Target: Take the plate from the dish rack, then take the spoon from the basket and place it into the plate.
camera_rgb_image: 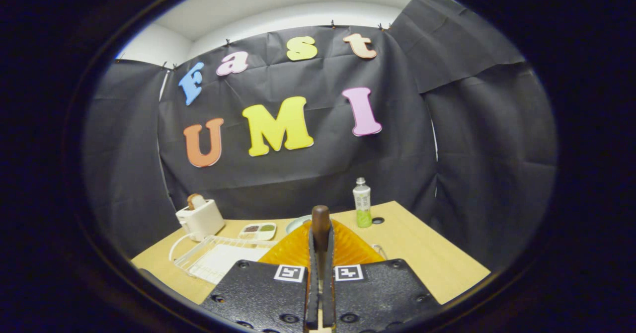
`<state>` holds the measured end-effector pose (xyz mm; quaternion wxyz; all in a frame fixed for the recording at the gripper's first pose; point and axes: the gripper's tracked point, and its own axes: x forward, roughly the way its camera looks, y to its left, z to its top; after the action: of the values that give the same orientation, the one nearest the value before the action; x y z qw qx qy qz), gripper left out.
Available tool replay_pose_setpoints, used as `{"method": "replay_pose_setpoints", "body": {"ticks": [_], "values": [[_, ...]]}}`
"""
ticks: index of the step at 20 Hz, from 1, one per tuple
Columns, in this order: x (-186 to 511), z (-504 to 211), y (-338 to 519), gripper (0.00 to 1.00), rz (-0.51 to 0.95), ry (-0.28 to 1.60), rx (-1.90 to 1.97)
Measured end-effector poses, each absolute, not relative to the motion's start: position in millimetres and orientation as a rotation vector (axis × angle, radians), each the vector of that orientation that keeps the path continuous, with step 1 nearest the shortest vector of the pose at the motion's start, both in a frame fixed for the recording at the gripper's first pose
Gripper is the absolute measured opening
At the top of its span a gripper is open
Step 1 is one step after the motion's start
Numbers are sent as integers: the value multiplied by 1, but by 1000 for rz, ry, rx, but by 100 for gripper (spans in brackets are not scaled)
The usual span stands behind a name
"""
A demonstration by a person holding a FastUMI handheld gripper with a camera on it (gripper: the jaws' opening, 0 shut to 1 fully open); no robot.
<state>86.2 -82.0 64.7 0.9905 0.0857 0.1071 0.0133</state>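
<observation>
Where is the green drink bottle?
The bottle stands upright at the table's far edge, by the black wall, beyond the jaws that pinch the brown spoon handle.

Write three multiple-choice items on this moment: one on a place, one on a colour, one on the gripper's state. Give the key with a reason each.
1. Where does the bottle stand?
A. at the far edge of the table, beyond the fingers
B. inside the clear dish rack
C. on top of the toaster

2. What colour is the ribbed thing just behind the fingers?
A. blue
B. orange
C. white

3. What is the gripper doing?
A. wide open with nothing between the fingers
B. shut on the bottle
C. shut on a brown handle

Key: 1 A, the bottle is upright on the table near the cloth wall, apart from the dish rack and toaster. 2 B, its ribbed surface is orange. 3 C, both fingers press on the brown handle, whose rounded end sticks up past them.
</observation>
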Motion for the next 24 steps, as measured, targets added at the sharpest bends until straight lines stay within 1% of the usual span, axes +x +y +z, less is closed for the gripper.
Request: {"method": "replay_pose_setpoints", "body": {"ticks": [9,15,18,22,23,24], "values": [[51,-28,-9,8,67,305,431],[39,-59,6,9,51,329,566],[30,-69,19,12,74,345,522],[24,-57,25,19,99,298,429],[23,-48,21,31,90,261,397],[21,-40,19,40,82,223,359]]}}
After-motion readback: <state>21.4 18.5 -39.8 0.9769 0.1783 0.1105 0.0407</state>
